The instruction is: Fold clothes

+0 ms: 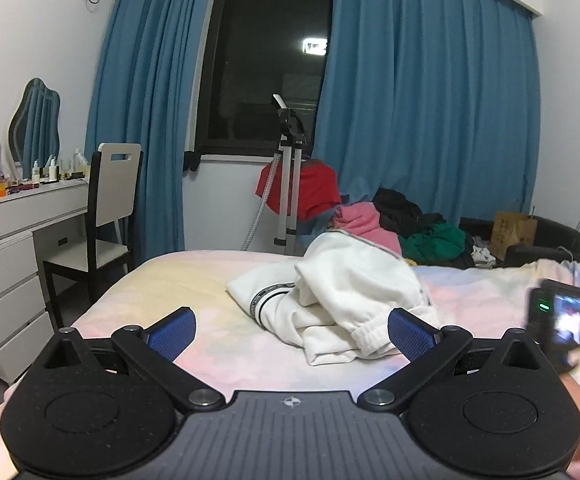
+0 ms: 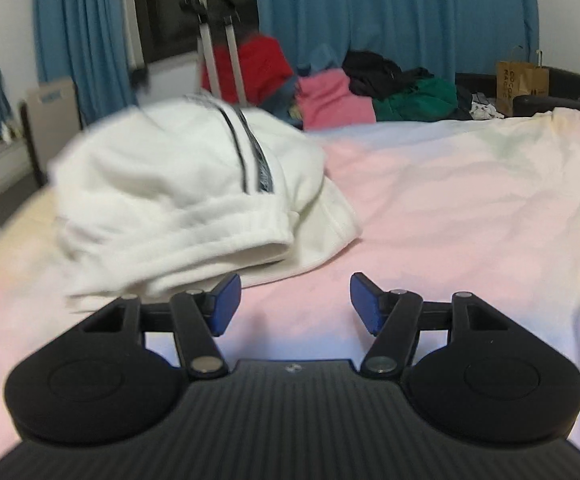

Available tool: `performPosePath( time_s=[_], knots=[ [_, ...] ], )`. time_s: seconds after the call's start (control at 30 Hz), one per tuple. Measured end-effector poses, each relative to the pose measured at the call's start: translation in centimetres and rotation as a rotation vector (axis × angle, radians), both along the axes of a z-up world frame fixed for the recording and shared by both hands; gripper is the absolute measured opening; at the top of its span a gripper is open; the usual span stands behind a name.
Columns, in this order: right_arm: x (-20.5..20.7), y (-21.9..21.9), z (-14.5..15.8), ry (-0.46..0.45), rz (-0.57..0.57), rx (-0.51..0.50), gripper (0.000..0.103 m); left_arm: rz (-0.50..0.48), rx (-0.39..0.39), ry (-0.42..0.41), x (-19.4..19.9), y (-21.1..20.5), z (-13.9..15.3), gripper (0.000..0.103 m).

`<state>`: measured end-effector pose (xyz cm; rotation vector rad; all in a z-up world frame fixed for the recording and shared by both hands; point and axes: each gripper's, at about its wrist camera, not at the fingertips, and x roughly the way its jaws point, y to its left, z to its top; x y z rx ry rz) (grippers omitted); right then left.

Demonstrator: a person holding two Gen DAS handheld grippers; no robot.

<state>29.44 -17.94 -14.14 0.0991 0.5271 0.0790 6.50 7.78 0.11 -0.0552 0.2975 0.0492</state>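
Note:
A crumpled white garment (image 1: 338, 296) with a black-and-white stripe lies in a heap on the pastel bedspread (image 1: 161, 280). My left gripper (image 1: 292, 334) is open and empty above the bed's near edge, with the heap just ahead and its cuff beside the right finger. In the right wrist view the same white garment (image 2: 177, 204) lies ahead to the left on the bedspread (image 2: 450, 200). My right gripper (image 2: 294, 300) is open and empty, its left finger close to the garment's near edge. The right gripper's camera unit (image 1: 558, 320) shows at the right of the left wrist view.
A pile of pink, green, black and red clothes (image 1: 402, 224) sits beyond the bed's far edge, by a tripod (image 1: 287, 184). A white dresser (image 1: 9, 248) and chair (image 1: 105, 216) stand at the left. A paper bag (image 1: 514, 232) sits on a dark seat at right.

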Motion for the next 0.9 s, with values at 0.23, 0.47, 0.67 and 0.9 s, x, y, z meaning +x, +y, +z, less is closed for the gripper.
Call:
performPosePath(
  time_s=[0.23, 0.47, 0.67, 0.9],
  knots=[
    [5.7, 2.0, -1.5, -0.057, -0.039, -0.052, 0.061, 0.021, -0.066, 0.073, 5.3, 2.1, -3.4, 0.103],
    [5.7, 4.5, 0.5, -0.347, -0.081, -0.168, 0.059, 0.029, -0.157, 0.190, 7.9, 3.4, -5.7, 0.103],
    [5.4, 7.0, 3.2, -0.393, 0.045, -0.217, 0.025, 0.037, -0.176, 0.178, 7.5, 3.6, -5.4, 0.103],
    [-1.7, 7.7, 9.0, -0.502, 0.153, -0.239, 0.009, 0.010, -0.183, 0.139, 6.9, 3.0, -4.8, 0.103]
  ],
)
